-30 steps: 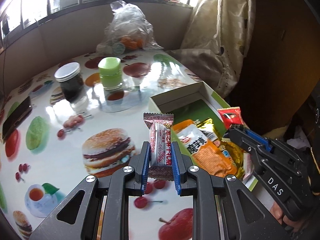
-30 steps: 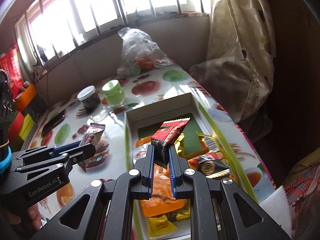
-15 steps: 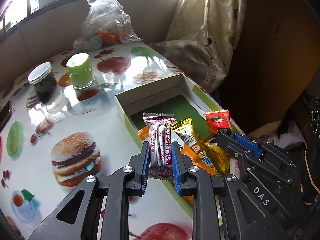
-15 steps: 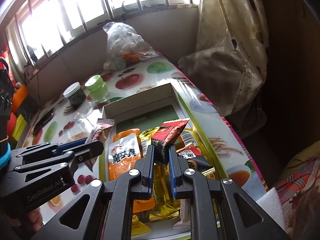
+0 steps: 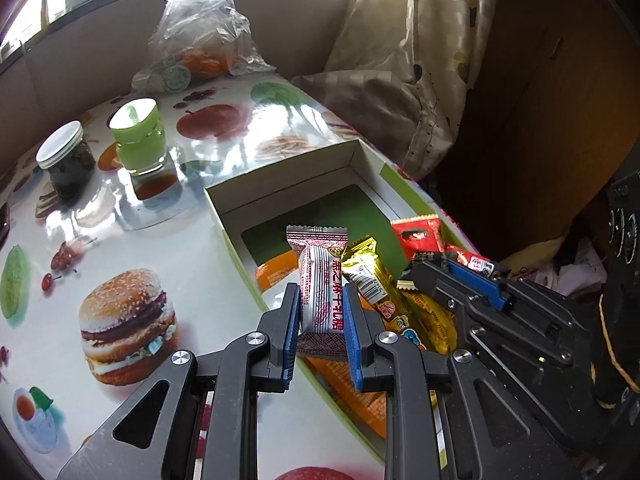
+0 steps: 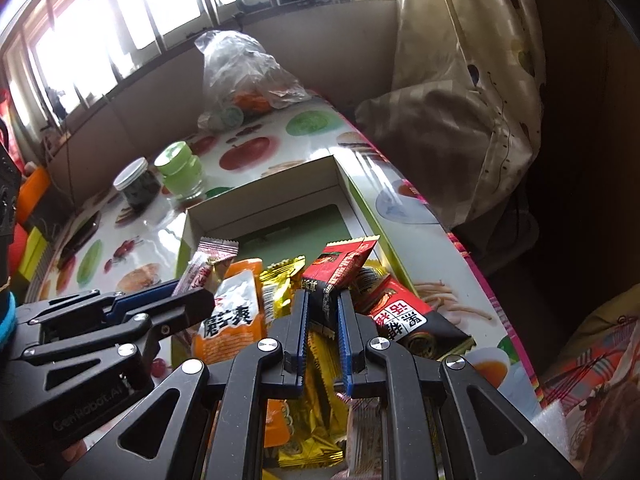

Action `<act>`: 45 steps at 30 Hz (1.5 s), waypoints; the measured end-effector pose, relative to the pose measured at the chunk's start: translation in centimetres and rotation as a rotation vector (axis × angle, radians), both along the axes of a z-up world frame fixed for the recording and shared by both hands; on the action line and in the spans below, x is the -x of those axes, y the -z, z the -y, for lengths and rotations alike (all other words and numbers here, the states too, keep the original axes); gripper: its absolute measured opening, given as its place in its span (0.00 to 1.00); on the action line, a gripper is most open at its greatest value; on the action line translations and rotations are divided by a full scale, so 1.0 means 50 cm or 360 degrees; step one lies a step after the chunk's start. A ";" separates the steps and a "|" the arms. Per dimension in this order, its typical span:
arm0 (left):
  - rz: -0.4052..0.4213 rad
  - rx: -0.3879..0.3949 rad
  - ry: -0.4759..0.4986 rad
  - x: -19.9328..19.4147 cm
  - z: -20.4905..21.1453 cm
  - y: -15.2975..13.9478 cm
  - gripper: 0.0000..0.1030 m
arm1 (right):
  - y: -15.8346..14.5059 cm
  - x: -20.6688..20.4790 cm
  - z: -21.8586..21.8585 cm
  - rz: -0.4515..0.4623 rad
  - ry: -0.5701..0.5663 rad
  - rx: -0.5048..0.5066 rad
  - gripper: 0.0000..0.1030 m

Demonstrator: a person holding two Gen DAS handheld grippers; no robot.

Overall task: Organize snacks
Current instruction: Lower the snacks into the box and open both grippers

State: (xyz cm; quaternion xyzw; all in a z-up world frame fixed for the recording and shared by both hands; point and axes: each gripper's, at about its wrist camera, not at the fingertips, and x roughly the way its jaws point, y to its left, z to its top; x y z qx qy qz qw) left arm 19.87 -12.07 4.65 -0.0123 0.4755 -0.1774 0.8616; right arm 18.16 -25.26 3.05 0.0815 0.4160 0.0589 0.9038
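Left claw [image 5: 322,312]: was clamped on a white-and-maroon wrapped candy [image 5: 320,276], blue pads pressed to both its sides; the candy stood upright between them, its crimped top end clear of the fingertips.
Right claw [image 6: 323,314]: was clamped on a red-and-black snack packet [image 6: 338,270], which stuck up and leaned to the right beyond the fingertips.
Box [image 5: 280,176]: open white cardboard box with a green floor, lying directly ahead of and below both claws; its far end was bare, its near end filled.
Box contents: an orange packet [image 6: 236,312] lay below and left of the right claw, a gold packet [image 5: 370,276] just right of the left claw, a red-and-black packet with white characters [image 6: 404,316] just right of the right claw.
Claws relative to each other: side by side over the near half of the box, apart.
Tabletop [image 5: 120,240]: glossy, printed with fruit and burgers; left of the left claw.
Far left, well beyond the claws: a dark jar with a white lid [image 5: 66,160] and a green-lidded jar [image 5: 138,136], next to each other.
Beyond those: a clear plastic bag [image 5: 200,36].
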 end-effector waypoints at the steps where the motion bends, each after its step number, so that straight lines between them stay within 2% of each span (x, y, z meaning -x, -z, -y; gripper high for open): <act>1: -0.0002 -0.0006 0.0003 -0.002 0.002 0.003 0.21 | 0.000 -0.003 -0.001 0.0001 -0.0004 0.0004 0.13; 16: -0.0045 0.0022 -0.0020 -0.028 0.004 0.016 0.21 | 0.009 -0.035 -0.010 -0.0010 -0.0050 0.0022 0.13; 28: -0.0039 0.0022 -0.0030 -0.019 -0.004 0.009 0.24 | -0.008 -0.018 -0.016 0.0022 -0.0041 0.0040 0.24; 34: 0.0001 0.0025 -0.0028 0.005 -0.012 -0.010 0.32 | -0.024 0.005 -0.011 0.0042 -0.0009 0.0043 0.30; 37: 0.0015 0.0004 -0.0068 0.019 -0.022 -0.019 0.44 | -0.034 0.022 -0.009 0.0060 0.0006 0.0044 0.34; 39: 0.0017 0.0031 -0.0083 0.032 -0.033 -0.024 0.44 | -0.039 0.034 -0.009 0.0067 0.0010 0.0037 0.38; 45: 0.0056 0.0024 -0.0105 0.080 -0.044 -0.040 0.45 | -0.055 0.077 -0.023 0.0102 0.0013 0.0072 0.40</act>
